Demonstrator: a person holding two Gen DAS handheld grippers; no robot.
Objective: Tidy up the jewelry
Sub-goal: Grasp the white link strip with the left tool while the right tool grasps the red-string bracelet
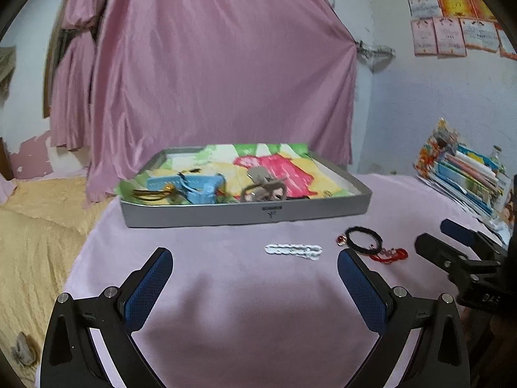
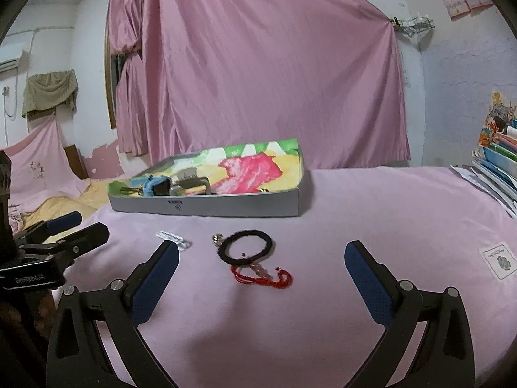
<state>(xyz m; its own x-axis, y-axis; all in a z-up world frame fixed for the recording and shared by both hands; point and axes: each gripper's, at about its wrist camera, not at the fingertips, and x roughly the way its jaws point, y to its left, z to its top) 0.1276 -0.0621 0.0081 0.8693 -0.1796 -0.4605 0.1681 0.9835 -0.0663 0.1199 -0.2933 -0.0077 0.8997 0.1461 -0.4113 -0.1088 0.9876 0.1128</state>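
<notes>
A grey tray (image 1: pixel 245 215) lined with colourful paper holds a blue clip (image 1: pixel 194 186), gold bangles (image 1: pixel 152 194) and a metal buckle piece (image 1: pixel 263 190). On the pink cloth in front lie a white chain bracelet (image 1: pixel 294 251), a black bead bracelet (image 1: pixel 365 239) and a red cord bracelet (image 1: pixel 391 254). My left gripper (image 1: pixel 255 258) is open and empty, just short of the white bracelet. My right gripper (image 2: pixel 261 252) is open and empty around the black bracelet (image 2: pixel 247 245) and red cord (image 2: pixel 261 278); the tray (image 2: pixel 206 205) lies beyond. The white bracelet (image 2: pixel 174 238) is by its left finger.
A stack of books and papers (image 1: pixel 465 177) lies at the right of the table. A yellow bedspread (image 1: pixel 35 226) is at the left. A pink curtain (image 1: pixel 210 64) hangs behind. A white label (image 2: pixel 499 260) lies on the cloth at right.
</notes>
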